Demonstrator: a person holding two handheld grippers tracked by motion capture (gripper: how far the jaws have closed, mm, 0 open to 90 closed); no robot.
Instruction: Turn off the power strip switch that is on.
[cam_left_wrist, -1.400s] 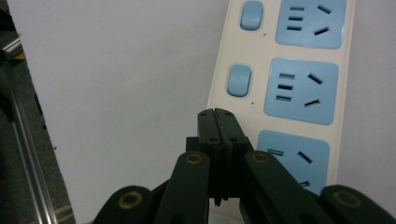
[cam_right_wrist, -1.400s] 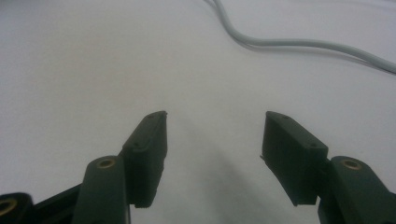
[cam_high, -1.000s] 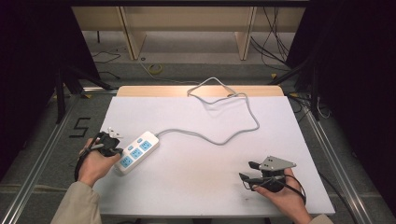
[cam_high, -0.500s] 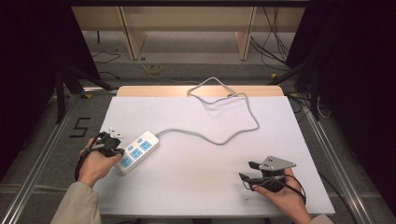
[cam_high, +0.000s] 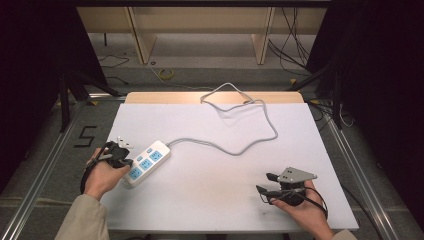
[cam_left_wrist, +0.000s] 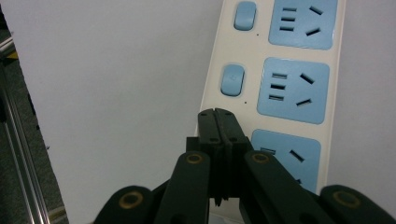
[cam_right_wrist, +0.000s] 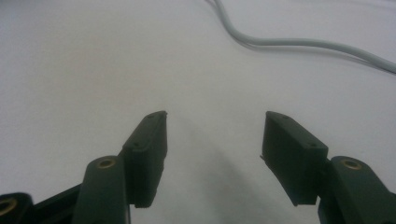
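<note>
High view looked down on a white table (cam_high: 215, 200) with a person's forearms entering from the near edge. Near the left edge, the left gripper (cam_high: 121, 159) sat at the near end of a white power strip (cam_high: 147, 163) with blue sockets, which lay slanted toward the table's middle. In the left gripper view, that gripper's jaws were pressed together with nothing between them, their joined tips over the strip's edge beside a blue rocker switch (cam_left_wrist: 232, 80); whether they touched the strip could not be told. A grey cable (cam_high: 235, 145) ran from the strip's far end across the middle and looped to the far edge. Near the near right corner, the right gripper (cam_high: 263, 183) rested in the hand with its jaws spread apart and empty, pointed toward the middle of the table; the right gripper view showed bare tabletop between them and the cable farther off.

The step in hand appeared to be steadying or pressing at the strip with the closed left tips. The next move likely called for a small, accurate push onto the switch, or bringing the right gripper over toward the cable.
</note>
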